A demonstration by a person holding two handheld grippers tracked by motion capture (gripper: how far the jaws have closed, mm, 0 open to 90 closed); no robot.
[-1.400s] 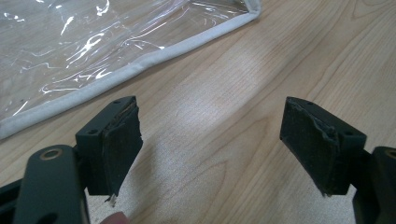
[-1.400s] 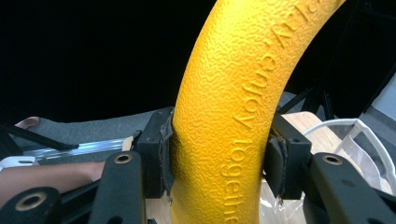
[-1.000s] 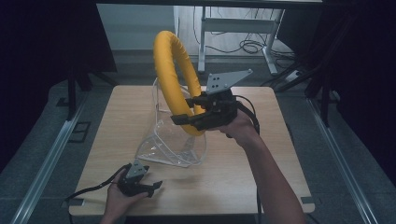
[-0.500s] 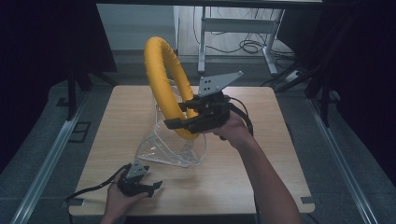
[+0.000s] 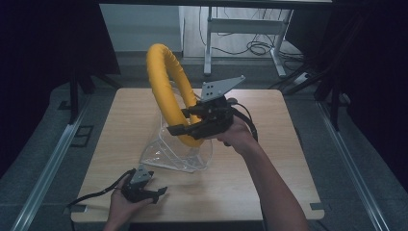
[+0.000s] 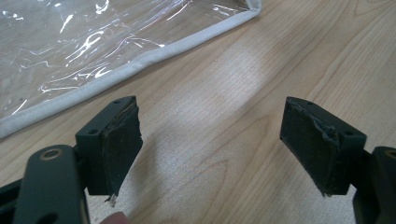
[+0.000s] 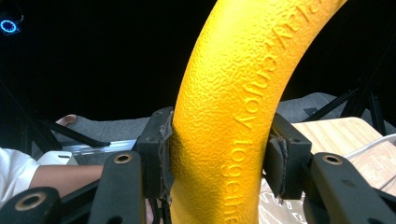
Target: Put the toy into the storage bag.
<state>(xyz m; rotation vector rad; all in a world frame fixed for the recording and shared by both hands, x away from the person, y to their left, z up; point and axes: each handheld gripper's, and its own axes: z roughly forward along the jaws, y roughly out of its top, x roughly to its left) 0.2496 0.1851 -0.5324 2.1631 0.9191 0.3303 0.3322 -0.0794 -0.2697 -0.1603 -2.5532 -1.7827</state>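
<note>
The yellow ring (image 5: 169,91) stood on edge above the wooden table (image 5: 269,163), held up in the air so that its open middle faced sideways across the table. Its long stretch ran up and down, leaning a little toward the far left, with the top well above the gripper and the bottom dipping into the clear plastic bag (image 5: 175,151) that lay crumpled on the table under it.

The right gripper (image 5: 188,126) had the ring's lower right arc clamped between its two pads, the foam squeezed in slightly on both sides. In the right gripper view the ring (image 7: 233,112) rose between the jaws and bent off to the upper right. Raised letters ran along its pebbled skin; I could read "enjoy" and "togethe", and the rest was cut off or turned too far to make out.

The left gripper (image 5: 153,193) rested low at the near left of the table, just short of the bag, jaws spread wide with nothing between them. In its own view the bag's white-trimmed edge (image 6: 126,70) lay on the wood ahead.
</note>
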